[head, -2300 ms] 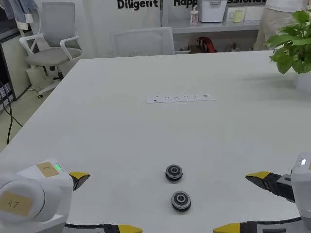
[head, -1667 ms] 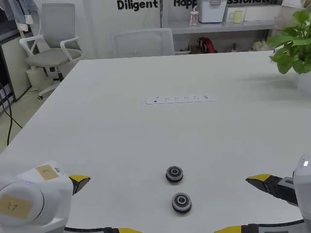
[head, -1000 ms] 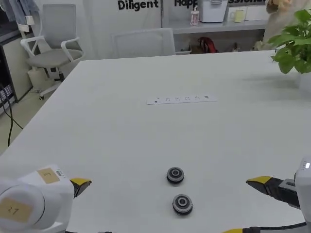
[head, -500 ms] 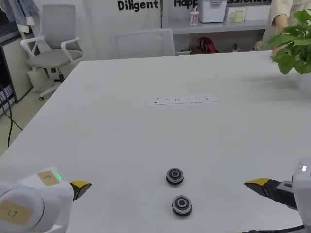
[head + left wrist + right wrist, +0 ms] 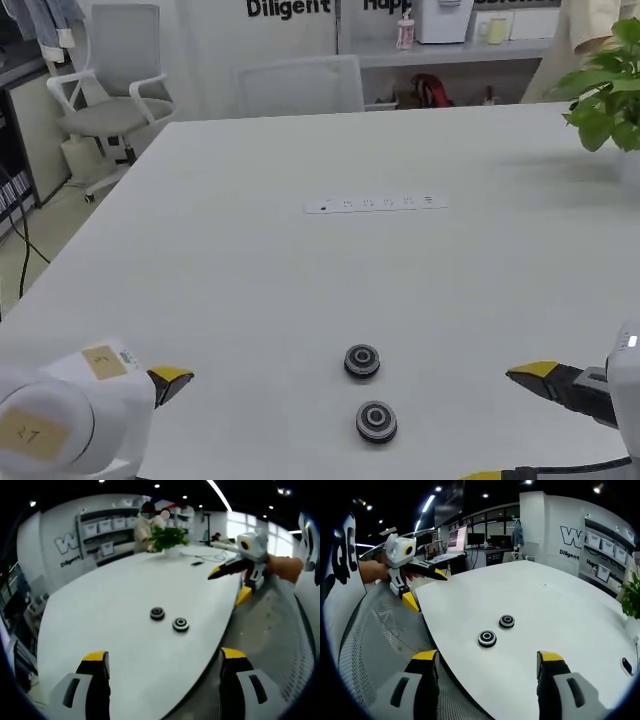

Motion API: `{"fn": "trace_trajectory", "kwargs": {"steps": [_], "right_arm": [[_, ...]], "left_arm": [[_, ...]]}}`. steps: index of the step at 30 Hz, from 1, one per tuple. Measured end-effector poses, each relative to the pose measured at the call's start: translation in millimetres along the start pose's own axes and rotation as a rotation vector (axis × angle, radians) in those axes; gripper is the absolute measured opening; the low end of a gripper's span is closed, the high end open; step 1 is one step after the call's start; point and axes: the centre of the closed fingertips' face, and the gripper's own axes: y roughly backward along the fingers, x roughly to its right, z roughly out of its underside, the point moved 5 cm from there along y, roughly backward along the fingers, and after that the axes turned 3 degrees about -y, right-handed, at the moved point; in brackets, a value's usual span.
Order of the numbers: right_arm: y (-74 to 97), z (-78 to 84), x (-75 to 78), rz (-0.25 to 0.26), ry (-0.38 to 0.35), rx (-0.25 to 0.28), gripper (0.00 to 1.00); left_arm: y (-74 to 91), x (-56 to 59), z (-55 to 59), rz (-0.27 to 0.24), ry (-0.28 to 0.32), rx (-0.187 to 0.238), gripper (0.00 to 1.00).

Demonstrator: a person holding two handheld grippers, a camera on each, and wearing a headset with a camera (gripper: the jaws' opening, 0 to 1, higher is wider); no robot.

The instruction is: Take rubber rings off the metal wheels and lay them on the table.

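Ahead, two metal wheels point(image 5: 362, 362) are seen close together on the surface point(image 5: 300, 280), well beyond both sets of jaws. The left gripper point(image 5: 164, 655) and right gripper point(image 5: 486, 655) are held spread wide, with nothing gripped.

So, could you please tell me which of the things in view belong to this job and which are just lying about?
Belong to the job: far wheel, near wheel, each wearing a dark rubber ring; left gripper and right gripper, both open; the table.

Just lying about: power strip on the table, plant at its right edge, office chair beyond.
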Motion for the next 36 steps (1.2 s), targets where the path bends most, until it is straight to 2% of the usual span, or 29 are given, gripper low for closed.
{"fn": "trace_trajectory", "kwargs": {"steps": [4, 11, 16, 24, 27, 31, 36], "right_arm": [[-1.5, -1.1, 4.8, 0.005, 0.004, 0.004, 0.77], [-5.7, -2.2, 12.9, -0.003, 0.010, 0.017, 0.76], [-9.2, -5.4, 21.5, 0.008, 0.024, 0.037, 0.74], [-20.6, -8.8, 26.8, -0.023, 0.074, 0.055, 0.72], [-24.3, -8.5, 29.3, -0.029, 0.084, 0.068, 0.68], [-30.0, -8.0, 31.3, -0.052, 0.082, 0.085, 0.67], [-37.4, -5.7, 31.0, -0.079, 0.106, 0.080, 0.64]], "left_arm": [[-2.3, -4.4, -2.8, 0.006, 0.018, 0.015, 0.90], [-9.9, -8.8, -5.2, 0.029, -0.002, 0.030, 0.88], [-19.3, -12.8, -7.9, 0.049, -0.051, 0.023, 0.87], [-31.6, -21.7, -18.7, 0.076, -0.110, 0.050, 0.84], [-37.7, -22.4, -20.0, 0.095, -0.127, 0.055, 0.83], [-47.5, -19.9, -19.0, 0.129, -0.188, 0.038, 0.82], [-55.3, -20.1, -21.3, 0.153, -0.190, 0.038, 0.79]]}}
